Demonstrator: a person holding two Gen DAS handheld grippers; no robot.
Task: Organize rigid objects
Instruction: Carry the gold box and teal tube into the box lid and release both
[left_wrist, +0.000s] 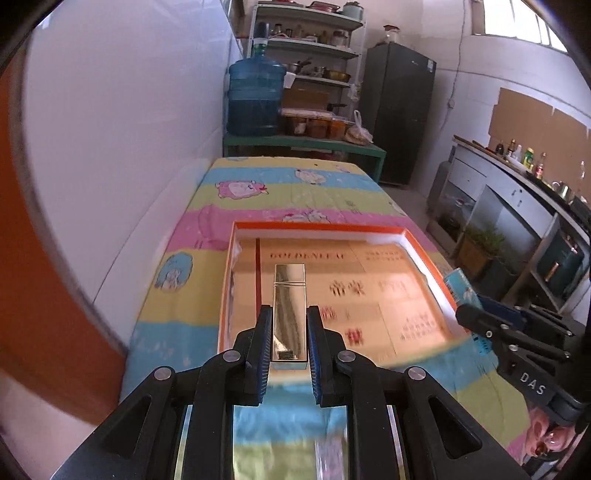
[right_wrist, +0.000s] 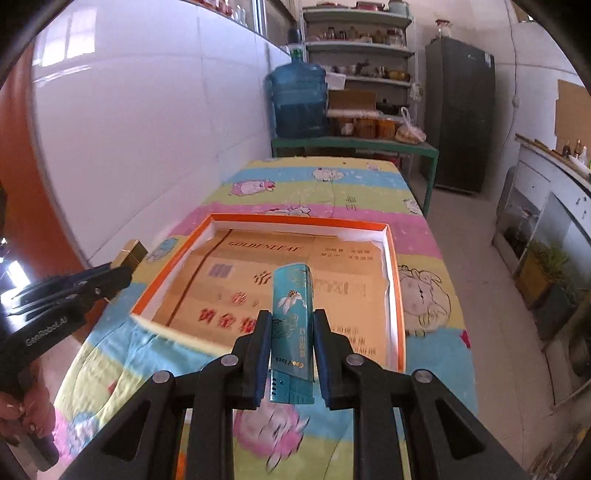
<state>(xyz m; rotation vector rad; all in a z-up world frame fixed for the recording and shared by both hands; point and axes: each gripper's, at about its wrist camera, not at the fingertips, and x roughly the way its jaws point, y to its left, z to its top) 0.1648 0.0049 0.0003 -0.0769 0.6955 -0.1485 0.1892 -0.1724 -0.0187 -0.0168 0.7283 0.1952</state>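
Left gripper (left_wrist: 289, 325): black two-finger tool with blue pads, clamped tight on a shiny gold rectangular metal lighter (left_wrist: 289, 310), carried in the air over the near edge of the box

Right gripper (right_wrist: 290, 332): same build, closed firmly on a teal plastic lighter printed with a white crane (right_wrist: 291, 325), also held aloft above the box's near side

Shallow orange-rimmed cardboard box (right_wrist: 393, 258): open, lined with a tan printed carton sheet, lying on the table

Table cloth, pastel striped with cartoon animals (left_wrist: 280, 192): covers the table under the box
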